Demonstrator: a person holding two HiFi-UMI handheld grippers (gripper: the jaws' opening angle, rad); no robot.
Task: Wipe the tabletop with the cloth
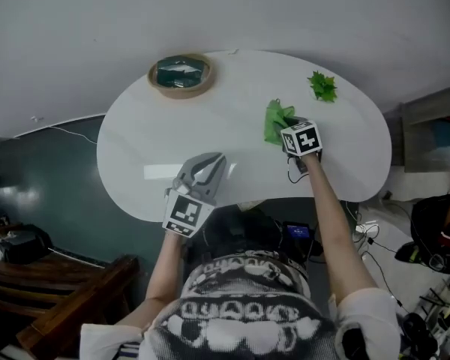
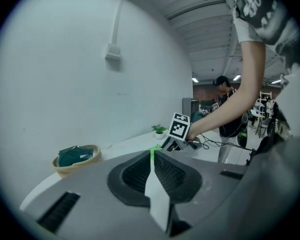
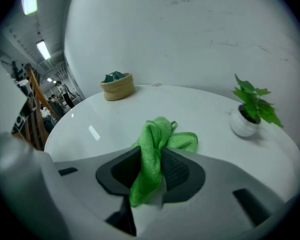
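– Cloth first: where is it from the head view?
– Green and bunched, on the right half of the white surface, at the tip of the right gripper. A small potted plant stands beyond it to the right, and a round basket sits well apart at the far left edge.
– And the left gripper?
– Over the near edge of the surface, well apart from the cloth, pointing up and to the right.
– What does the left gripper view give?
– The left gripper has its jaws pressed together with nothing between them. Past them you see the basket with something dark green inside, the right gripper under its marker cube, a sliver of the cloth, and the plant further back.
– And the right gripper view?
– The right gripper is clamped on the cloth: a thick fold runs up between the jaws, one end hangs back toward the camera, the rest spills forward over the surface. Whether it presses on the surface I cannot tell. The plant, in a white pot, is near on the right; the basket is far back on the left
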